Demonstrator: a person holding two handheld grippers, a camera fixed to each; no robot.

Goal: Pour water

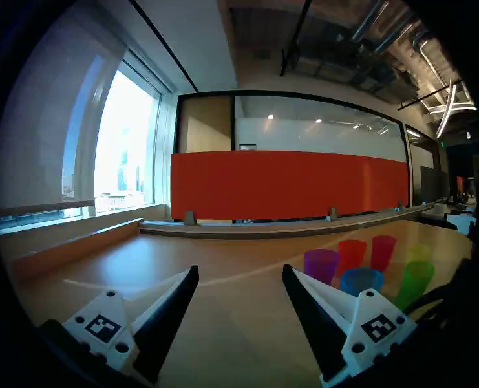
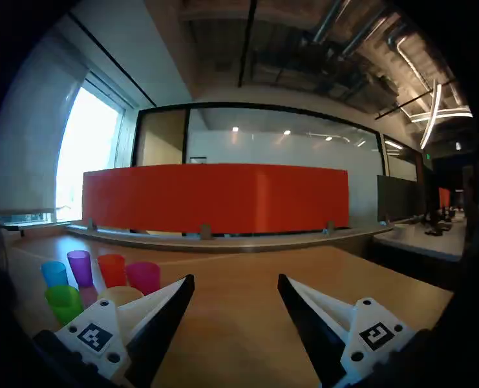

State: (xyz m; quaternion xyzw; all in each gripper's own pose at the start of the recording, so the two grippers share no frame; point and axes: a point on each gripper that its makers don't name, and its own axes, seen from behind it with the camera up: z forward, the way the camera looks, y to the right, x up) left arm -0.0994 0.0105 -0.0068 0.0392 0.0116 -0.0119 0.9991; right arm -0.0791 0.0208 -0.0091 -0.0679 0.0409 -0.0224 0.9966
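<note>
Several coloured plastic cups stand together on the wooden table. In the left gripper view they sit to the right: a purple cup, a red cup, a pink cup, a blue cup, a green cup and a yellow cup. My left gripper is open over bare table, left of the cups. In the right gripper view the same cluster sits at the left: blue cup, purple cup, red cup, pink cup, green cup. My right gripper is open, with nothing between its fingers.
A long orange partition runs along the table's far edge. A bright window and a low wooden ledge line the left side. Another desk with a dark monitor stands at the right.
</note>
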